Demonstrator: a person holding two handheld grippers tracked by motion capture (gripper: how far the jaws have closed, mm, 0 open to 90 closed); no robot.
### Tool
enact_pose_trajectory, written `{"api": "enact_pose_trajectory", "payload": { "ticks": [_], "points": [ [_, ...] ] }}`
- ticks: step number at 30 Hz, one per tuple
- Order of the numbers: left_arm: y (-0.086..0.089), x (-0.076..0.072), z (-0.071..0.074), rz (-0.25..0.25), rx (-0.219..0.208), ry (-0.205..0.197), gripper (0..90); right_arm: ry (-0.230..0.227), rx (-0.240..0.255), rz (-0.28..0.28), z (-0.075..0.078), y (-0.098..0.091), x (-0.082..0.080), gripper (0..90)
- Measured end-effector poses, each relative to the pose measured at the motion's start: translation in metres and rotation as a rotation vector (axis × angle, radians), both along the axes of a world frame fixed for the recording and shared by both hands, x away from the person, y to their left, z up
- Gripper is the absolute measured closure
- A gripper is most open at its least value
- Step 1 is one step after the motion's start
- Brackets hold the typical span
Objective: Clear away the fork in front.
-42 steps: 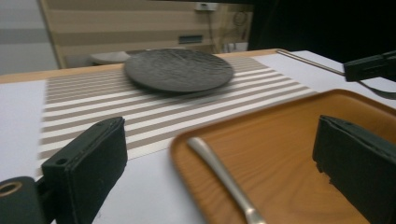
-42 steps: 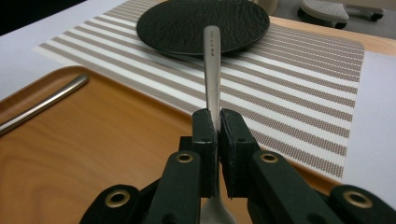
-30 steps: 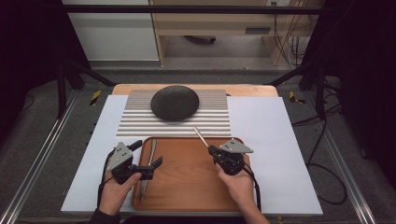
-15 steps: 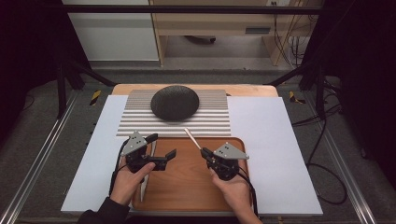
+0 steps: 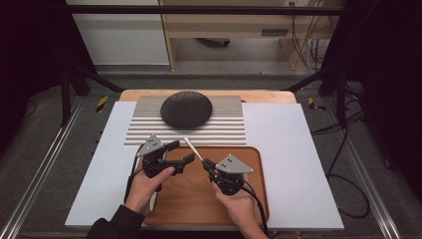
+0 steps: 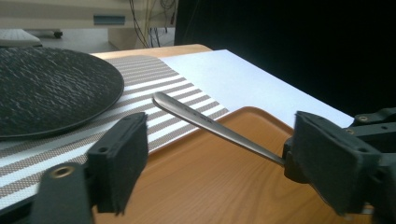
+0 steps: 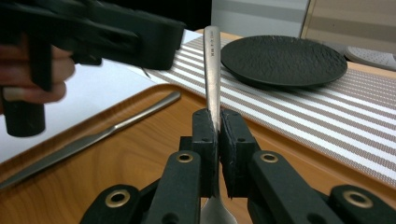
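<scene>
1. Right gripper [image 5: 208, 164]: jaws fully closed on a piece of metal cutlery [image 7: 212, 65], most likely a spoon or fork; the head was cut off at the bottom edge of the right gripper view, so the type could not be settled. The handle projected up and away from the jaws, its free end toward the striped mat.
2. Cutlery, position: held clear above the wooden tray [image 5: 249, 199], handle end [image 5: 191, 146] over the tray's far edge, lying between the two grippers. In the left gripper view the handle [image 6: 205, 126] crossed the gap between that gripper's own jaws.
3. Left gripper [image 5: 181, 153]: jaws apart and just been closing; the handle stood between the pads without either pad pressing on it. Gripper carried by the person's left hand [image 5: 144, 184], above the tray's left part.
4. Table knife [image 7: 93, 135]: lying flat on the tray, at its left side, apart from both grippers.
5. Black plate [image 5: 186, 109]: round, textured, set on the striped placemat [image 5: 226, 129] beyond the tray.
6. White sheet [image 5: 283, 144]: covering the table under mat and tray.
</scene>
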State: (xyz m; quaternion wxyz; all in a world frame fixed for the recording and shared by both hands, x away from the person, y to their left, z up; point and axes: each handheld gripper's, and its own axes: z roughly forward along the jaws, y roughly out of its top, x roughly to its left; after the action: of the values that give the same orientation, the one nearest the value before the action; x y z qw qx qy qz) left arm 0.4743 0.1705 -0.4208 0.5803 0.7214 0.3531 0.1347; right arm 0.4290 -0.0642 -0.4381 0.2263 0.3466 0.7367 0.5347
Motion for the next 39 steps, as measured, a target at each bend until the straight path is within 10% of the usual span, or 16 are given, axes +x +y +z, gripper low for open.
{"api": "enact_pose_trajectory", "payload": {
  "ticks": [27, 33, 39],
  "points": [
    [-0.007, 0.01, -0.001, 0.019, -0.128, 0.122, 62.4, -0.009, 0.021, 0.024, 0.002, 0.011, -0.003, 84.9],
    [-0.006, 0.005, 0.005, -0.045, -0.255, 0.156, 84.1, 0.004, 0.018, 0.035, -0.001, 0.014, -0.001, 85.0],
    [-0.008, -0.001, 0.011, -0.024, -0.198, 0.101, 87.1, 0.017, 0.045, 0.057, 0.0, 0.017, 0.003, 89.9]
  ]
}}
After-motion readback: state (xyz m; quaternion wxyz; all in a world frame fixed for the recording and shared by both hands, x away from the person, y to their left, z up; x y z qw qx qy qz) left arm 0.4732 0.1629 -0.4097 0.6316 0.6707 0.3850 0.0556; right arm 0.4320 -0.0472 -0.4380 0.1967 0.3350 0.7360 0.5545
